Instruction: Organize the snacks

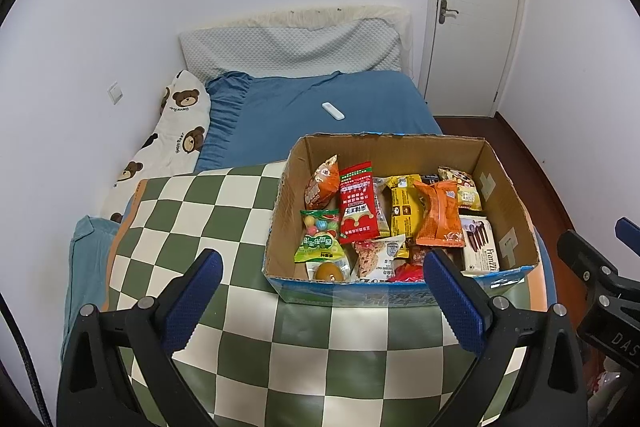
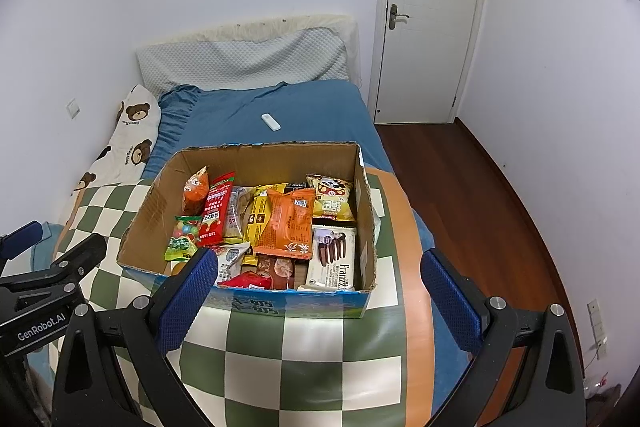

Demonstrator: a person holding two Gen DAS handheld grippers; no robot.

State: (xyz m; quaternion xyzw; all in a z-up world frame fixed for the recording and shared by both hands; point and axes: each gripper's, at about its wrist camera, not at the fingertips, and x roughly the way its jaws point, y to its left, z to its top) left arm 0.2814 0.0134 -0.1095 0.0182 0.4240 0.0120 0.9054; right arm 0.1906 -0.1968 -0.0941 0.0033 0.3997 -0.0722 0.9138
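An open cardboard box (image 1: 500, 187) full of snack packets stands on a green-and-cream checkered mat (image 1: 192, 219). Inside are a red packet (image 1: 358, 203), an orange packet (image 1: 438, 215), a green candy bag (image 1: 318, 239) and a white Franzzi wafer pack (image 1: 480, 243). My left gripper (image 1: 320, 295) is open and empty, just short of the box's near wall. In the right wrist view the box (image 2: 160, 211) sits ahead and my right gripper (image 2: 320, 291) is open and empty at its near wall, above the wafer pack (image 2: 332, 259).
The mat lies on a bed with a blue sheet (image 1: 320, 91), a white remote (image 1: 333, 111), a grey pillow (image 1: 288, 47) and a bear-print pillow (image 1: 176, 131). A white door (image 2: 432, 11) and wood floor (image 2: 460, 187) lie to the right.
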